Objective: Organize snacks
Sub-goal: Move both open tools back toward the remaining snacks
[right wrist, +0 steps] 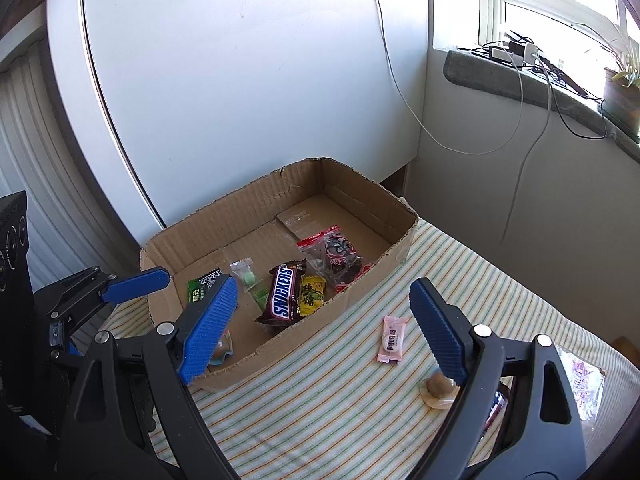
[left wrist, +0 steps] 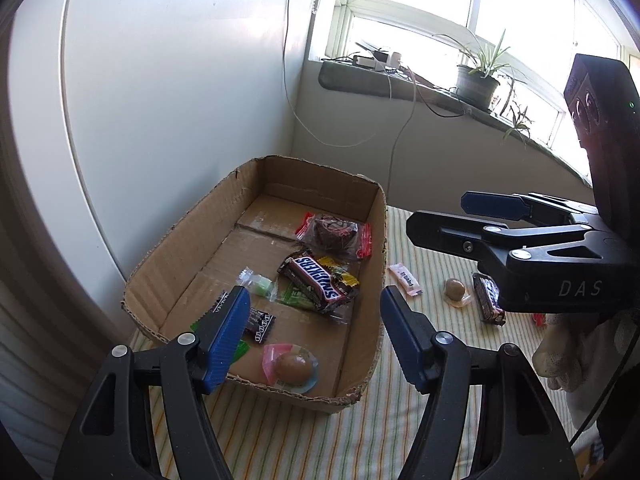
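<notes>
An open cardboard box (left wrist: 362,352) (right wrist: 372,280) sits on a striped cloth and holds several snacks: a Snickers bar (left wrist: 318,280) (right wrist: 284,298), a red-edged dark pack (left wrist: 334,234) (right wrist: 338,260), a green candy (left wrist: 258,284), and a round brown candy (left wrist: 294,368). On the cloth to the right of the box lie a pink sachet (left wrist: 405,279) (right wrist: 392,340), a round brown candy (left wrist: 456,290) (right wrist: 438,388) and a dark bar (left wrist: 487,298). My left gripper (left wrist: 314,340) is open and empty above the box's near end. My right gripper (right wrist: 324,330) (left wrist: 444,214) is open and empty above the cloth.
A white panel (left wrist: 180,80) stands behind the box. A windowsill (left wrist: 400,80) with a potted plant (left wrist: 478,80), chargers and hanging cables runs at the back right. A shiny snack bag (right wrist: 584,384) lies at the cloth's right edge.
</notes>
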A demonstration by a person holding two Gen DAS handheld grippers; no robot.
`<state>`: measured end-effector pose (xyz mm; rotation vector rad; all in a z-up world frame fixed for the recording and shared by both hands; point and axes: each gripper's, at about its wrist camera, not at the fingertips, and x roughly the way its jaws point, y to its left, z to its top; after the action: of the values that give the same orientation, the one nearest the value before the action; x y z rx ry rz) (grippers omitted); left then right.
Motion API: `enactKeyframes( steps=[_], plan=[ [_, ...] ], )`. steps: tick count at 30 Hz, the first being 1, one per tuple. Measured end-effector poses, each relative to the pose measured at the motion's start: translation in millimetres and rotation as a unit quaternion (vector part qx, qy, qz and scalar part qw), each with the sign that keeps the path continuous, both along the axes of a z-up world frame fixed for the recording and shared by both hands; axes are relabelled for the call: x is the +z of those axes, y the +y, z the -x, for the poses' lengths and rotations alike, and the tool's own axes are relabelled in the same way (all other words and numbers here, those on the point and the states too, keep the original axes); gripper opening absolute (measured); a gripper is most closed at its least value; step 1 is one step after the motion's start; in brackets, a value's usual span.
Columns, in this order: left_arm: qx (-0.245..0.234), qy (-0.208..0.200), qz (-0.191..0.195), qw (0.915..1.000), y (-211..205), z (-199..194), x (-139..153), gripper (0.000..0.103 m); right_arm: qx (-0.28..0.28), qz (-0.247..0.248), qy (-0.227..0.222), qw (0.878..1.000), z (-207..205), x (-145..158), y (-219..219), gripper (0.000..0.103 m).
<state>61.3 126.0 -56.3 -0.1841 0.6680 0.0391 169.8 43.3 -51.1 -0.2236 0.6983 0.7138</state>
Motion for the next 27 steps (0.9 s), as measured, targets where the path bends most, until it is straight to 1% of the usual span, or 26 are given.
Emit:
enactKeyframes(
  steps=[5, 11, 16, 20, 27],
  plan=[
    [-0.007, -0.005, -0.002, 1.0000, -10, 2, 4, 0.067, -0.016, -0.004, -0.008, 1.000, 10, 5, -28, 0.090],
    [-0.017, -0.009, 0.002, 0.9998, -24, 1, 6, 0.067, -0.047, -0.014, -0.007, 0.999, 17, 8, -73, 0.090],
    [-0.036, -0.006, 0.002, 0.9993, -43, -1, 3, 0.067, -0.073, -0.016, -0.002, 0.997, 22, 5, -115, 0.090],
    [-0.052, -0.001, 0.006, 0.9986, -58, -5, 1, 0.067, -0.102, -0.013, -0.006, 0.995, 27, 2, -149, 0.090],
    [-0.081, 0.007, 0.011, 0.9966, -86, -13, -4, 0.065, -0.154, -0.015, 0.004, 0.988, 27, -4, -209, 0.090]
  ],
)
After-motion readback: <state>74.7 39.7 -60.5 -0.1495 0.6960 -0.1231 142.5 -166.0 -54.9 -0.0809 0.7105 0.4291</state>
